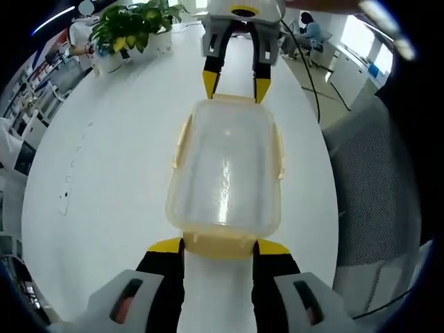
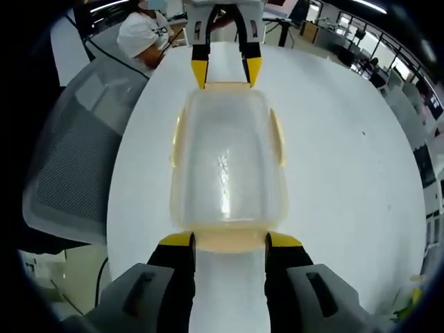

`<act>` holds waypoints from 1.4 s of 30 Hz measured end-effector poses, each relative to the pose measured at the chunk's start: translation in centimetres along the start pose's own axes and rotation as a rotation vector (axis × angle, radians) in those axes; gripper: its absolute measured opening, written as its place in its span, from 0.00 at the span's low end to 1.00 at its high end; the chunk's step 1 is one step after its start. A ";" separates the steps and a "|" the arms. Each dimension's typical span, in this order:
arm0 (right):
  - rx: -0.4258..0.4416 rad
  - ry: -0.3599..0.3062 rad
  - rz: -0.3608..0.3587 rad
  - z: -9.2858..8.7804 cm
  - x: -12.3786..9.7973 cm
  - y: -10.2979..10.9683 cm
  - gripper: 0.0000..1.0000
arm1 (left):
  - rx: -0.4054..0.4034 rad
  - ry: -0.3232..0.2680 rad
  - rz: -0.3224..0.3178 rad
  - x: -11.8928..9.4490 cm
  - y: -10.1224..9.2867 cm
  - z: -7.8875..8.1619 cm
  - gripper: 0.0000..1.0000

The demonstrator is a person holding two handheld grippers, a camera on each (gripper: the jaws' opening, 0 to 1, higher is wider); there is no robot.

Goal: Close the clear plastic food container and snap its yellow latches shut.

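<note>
In the left gripper view, the left gripper (image 1: 219, 247) stands with its yellow-tipped jaws spread to about the width of a short end of the clear plastic food container (image 1: 225, 173), one tip at each corner of the yellow latch (image 1: 219, 244) on that end; whether the tips press it cannot be told. The container lies lengthwise just ahead, lid on, on the white tabletop (image 1: 118, 173), nearer the edge where a grey mesh chair (image 1: 378, 180) stands. At its far end the right gripper (image 1: 236, 86) meets the rim, jaws parted to a similar width. A potted plant (image 1: 132, 28) sits at the far corner.

In the right gripper view, the right gripper (image 2: 229, 241) brackets the near end latch (image 2: 229, 240) in the same way, and the left gripper (image 2: 227, 72) faces it across the container (image 2: 227, 163). The long-side latches (image 2: 277, 139) stand slightly out from the walls.
</note>
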State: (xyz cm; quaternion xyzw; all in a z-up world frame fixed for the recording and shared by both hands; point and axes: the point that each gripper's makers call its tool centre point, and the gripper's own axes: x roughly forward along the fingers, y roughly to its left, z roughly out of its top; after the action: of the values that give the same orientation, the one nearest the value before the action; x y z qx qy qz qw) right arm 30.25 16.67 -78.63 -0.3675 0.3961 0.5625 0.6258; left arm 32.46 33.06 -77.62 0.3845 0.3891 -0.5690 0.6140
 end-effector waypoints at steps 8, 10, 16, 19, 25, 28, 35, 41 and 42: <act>-0.001 -0.003 -0.005 -0.2 0.1 0.1 0.36 | -0.004 -0.001 -0.002 0.4 -0.1 -0.1 0.32; -0.002 -0.011 -0.007 -0.2 0.2 0.1 0.36 | -0.005 -0.002 -0.001 0.5 -0.1 -0.2 0.32; 0.007 -0.037 -0.008 -0.3 0.2 0.0 0.36 | 0.001 0.001 0.005 0.6 -0.1 -0.1 0.32; 0.021 -0.062 -0.003 -0.3 0.1 0.0 0.36 | 0.009 0.002 0.008 0.7 0.0 -0.1 0.32; 0.025 -0.098 -0.006 -0.4 0.1 0.1 0.36 | 0.017 0.004 0.009 0.8 0.1 -0.1 0.32; 0.031 -0.097 -0.014 -0.4 0.0 0.2 0.35 | 0.023 0.001 0.016 0.7 0.2 0.1 0.32; 0.023 -0.087 -0.028 -0.6 -0.5 0.3 0.35 | 0.026 -0.013 0.010 0.5 0.0 0.7 0.32; 0.025 -0.074 -0.022 -0.7 -0.1 0.4 0.36 | 0.027 0.005 0.001 1.0 0.0 0.4 0.32; 0.026 -0.073 -0.021 -0.6 -0.1 0.3 0.36 | 0.028 0.007 0.002 1.1 0.0 0.4 0.32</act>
State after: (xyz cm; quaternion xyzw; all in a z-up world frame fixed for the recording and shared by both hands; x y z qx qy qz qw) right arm 29.86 16.09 -78.81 -0.3429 0.3763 0.5636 0.6505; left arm 32.54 32.26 -78.53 0.3955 0.3828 -0.5724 0.6078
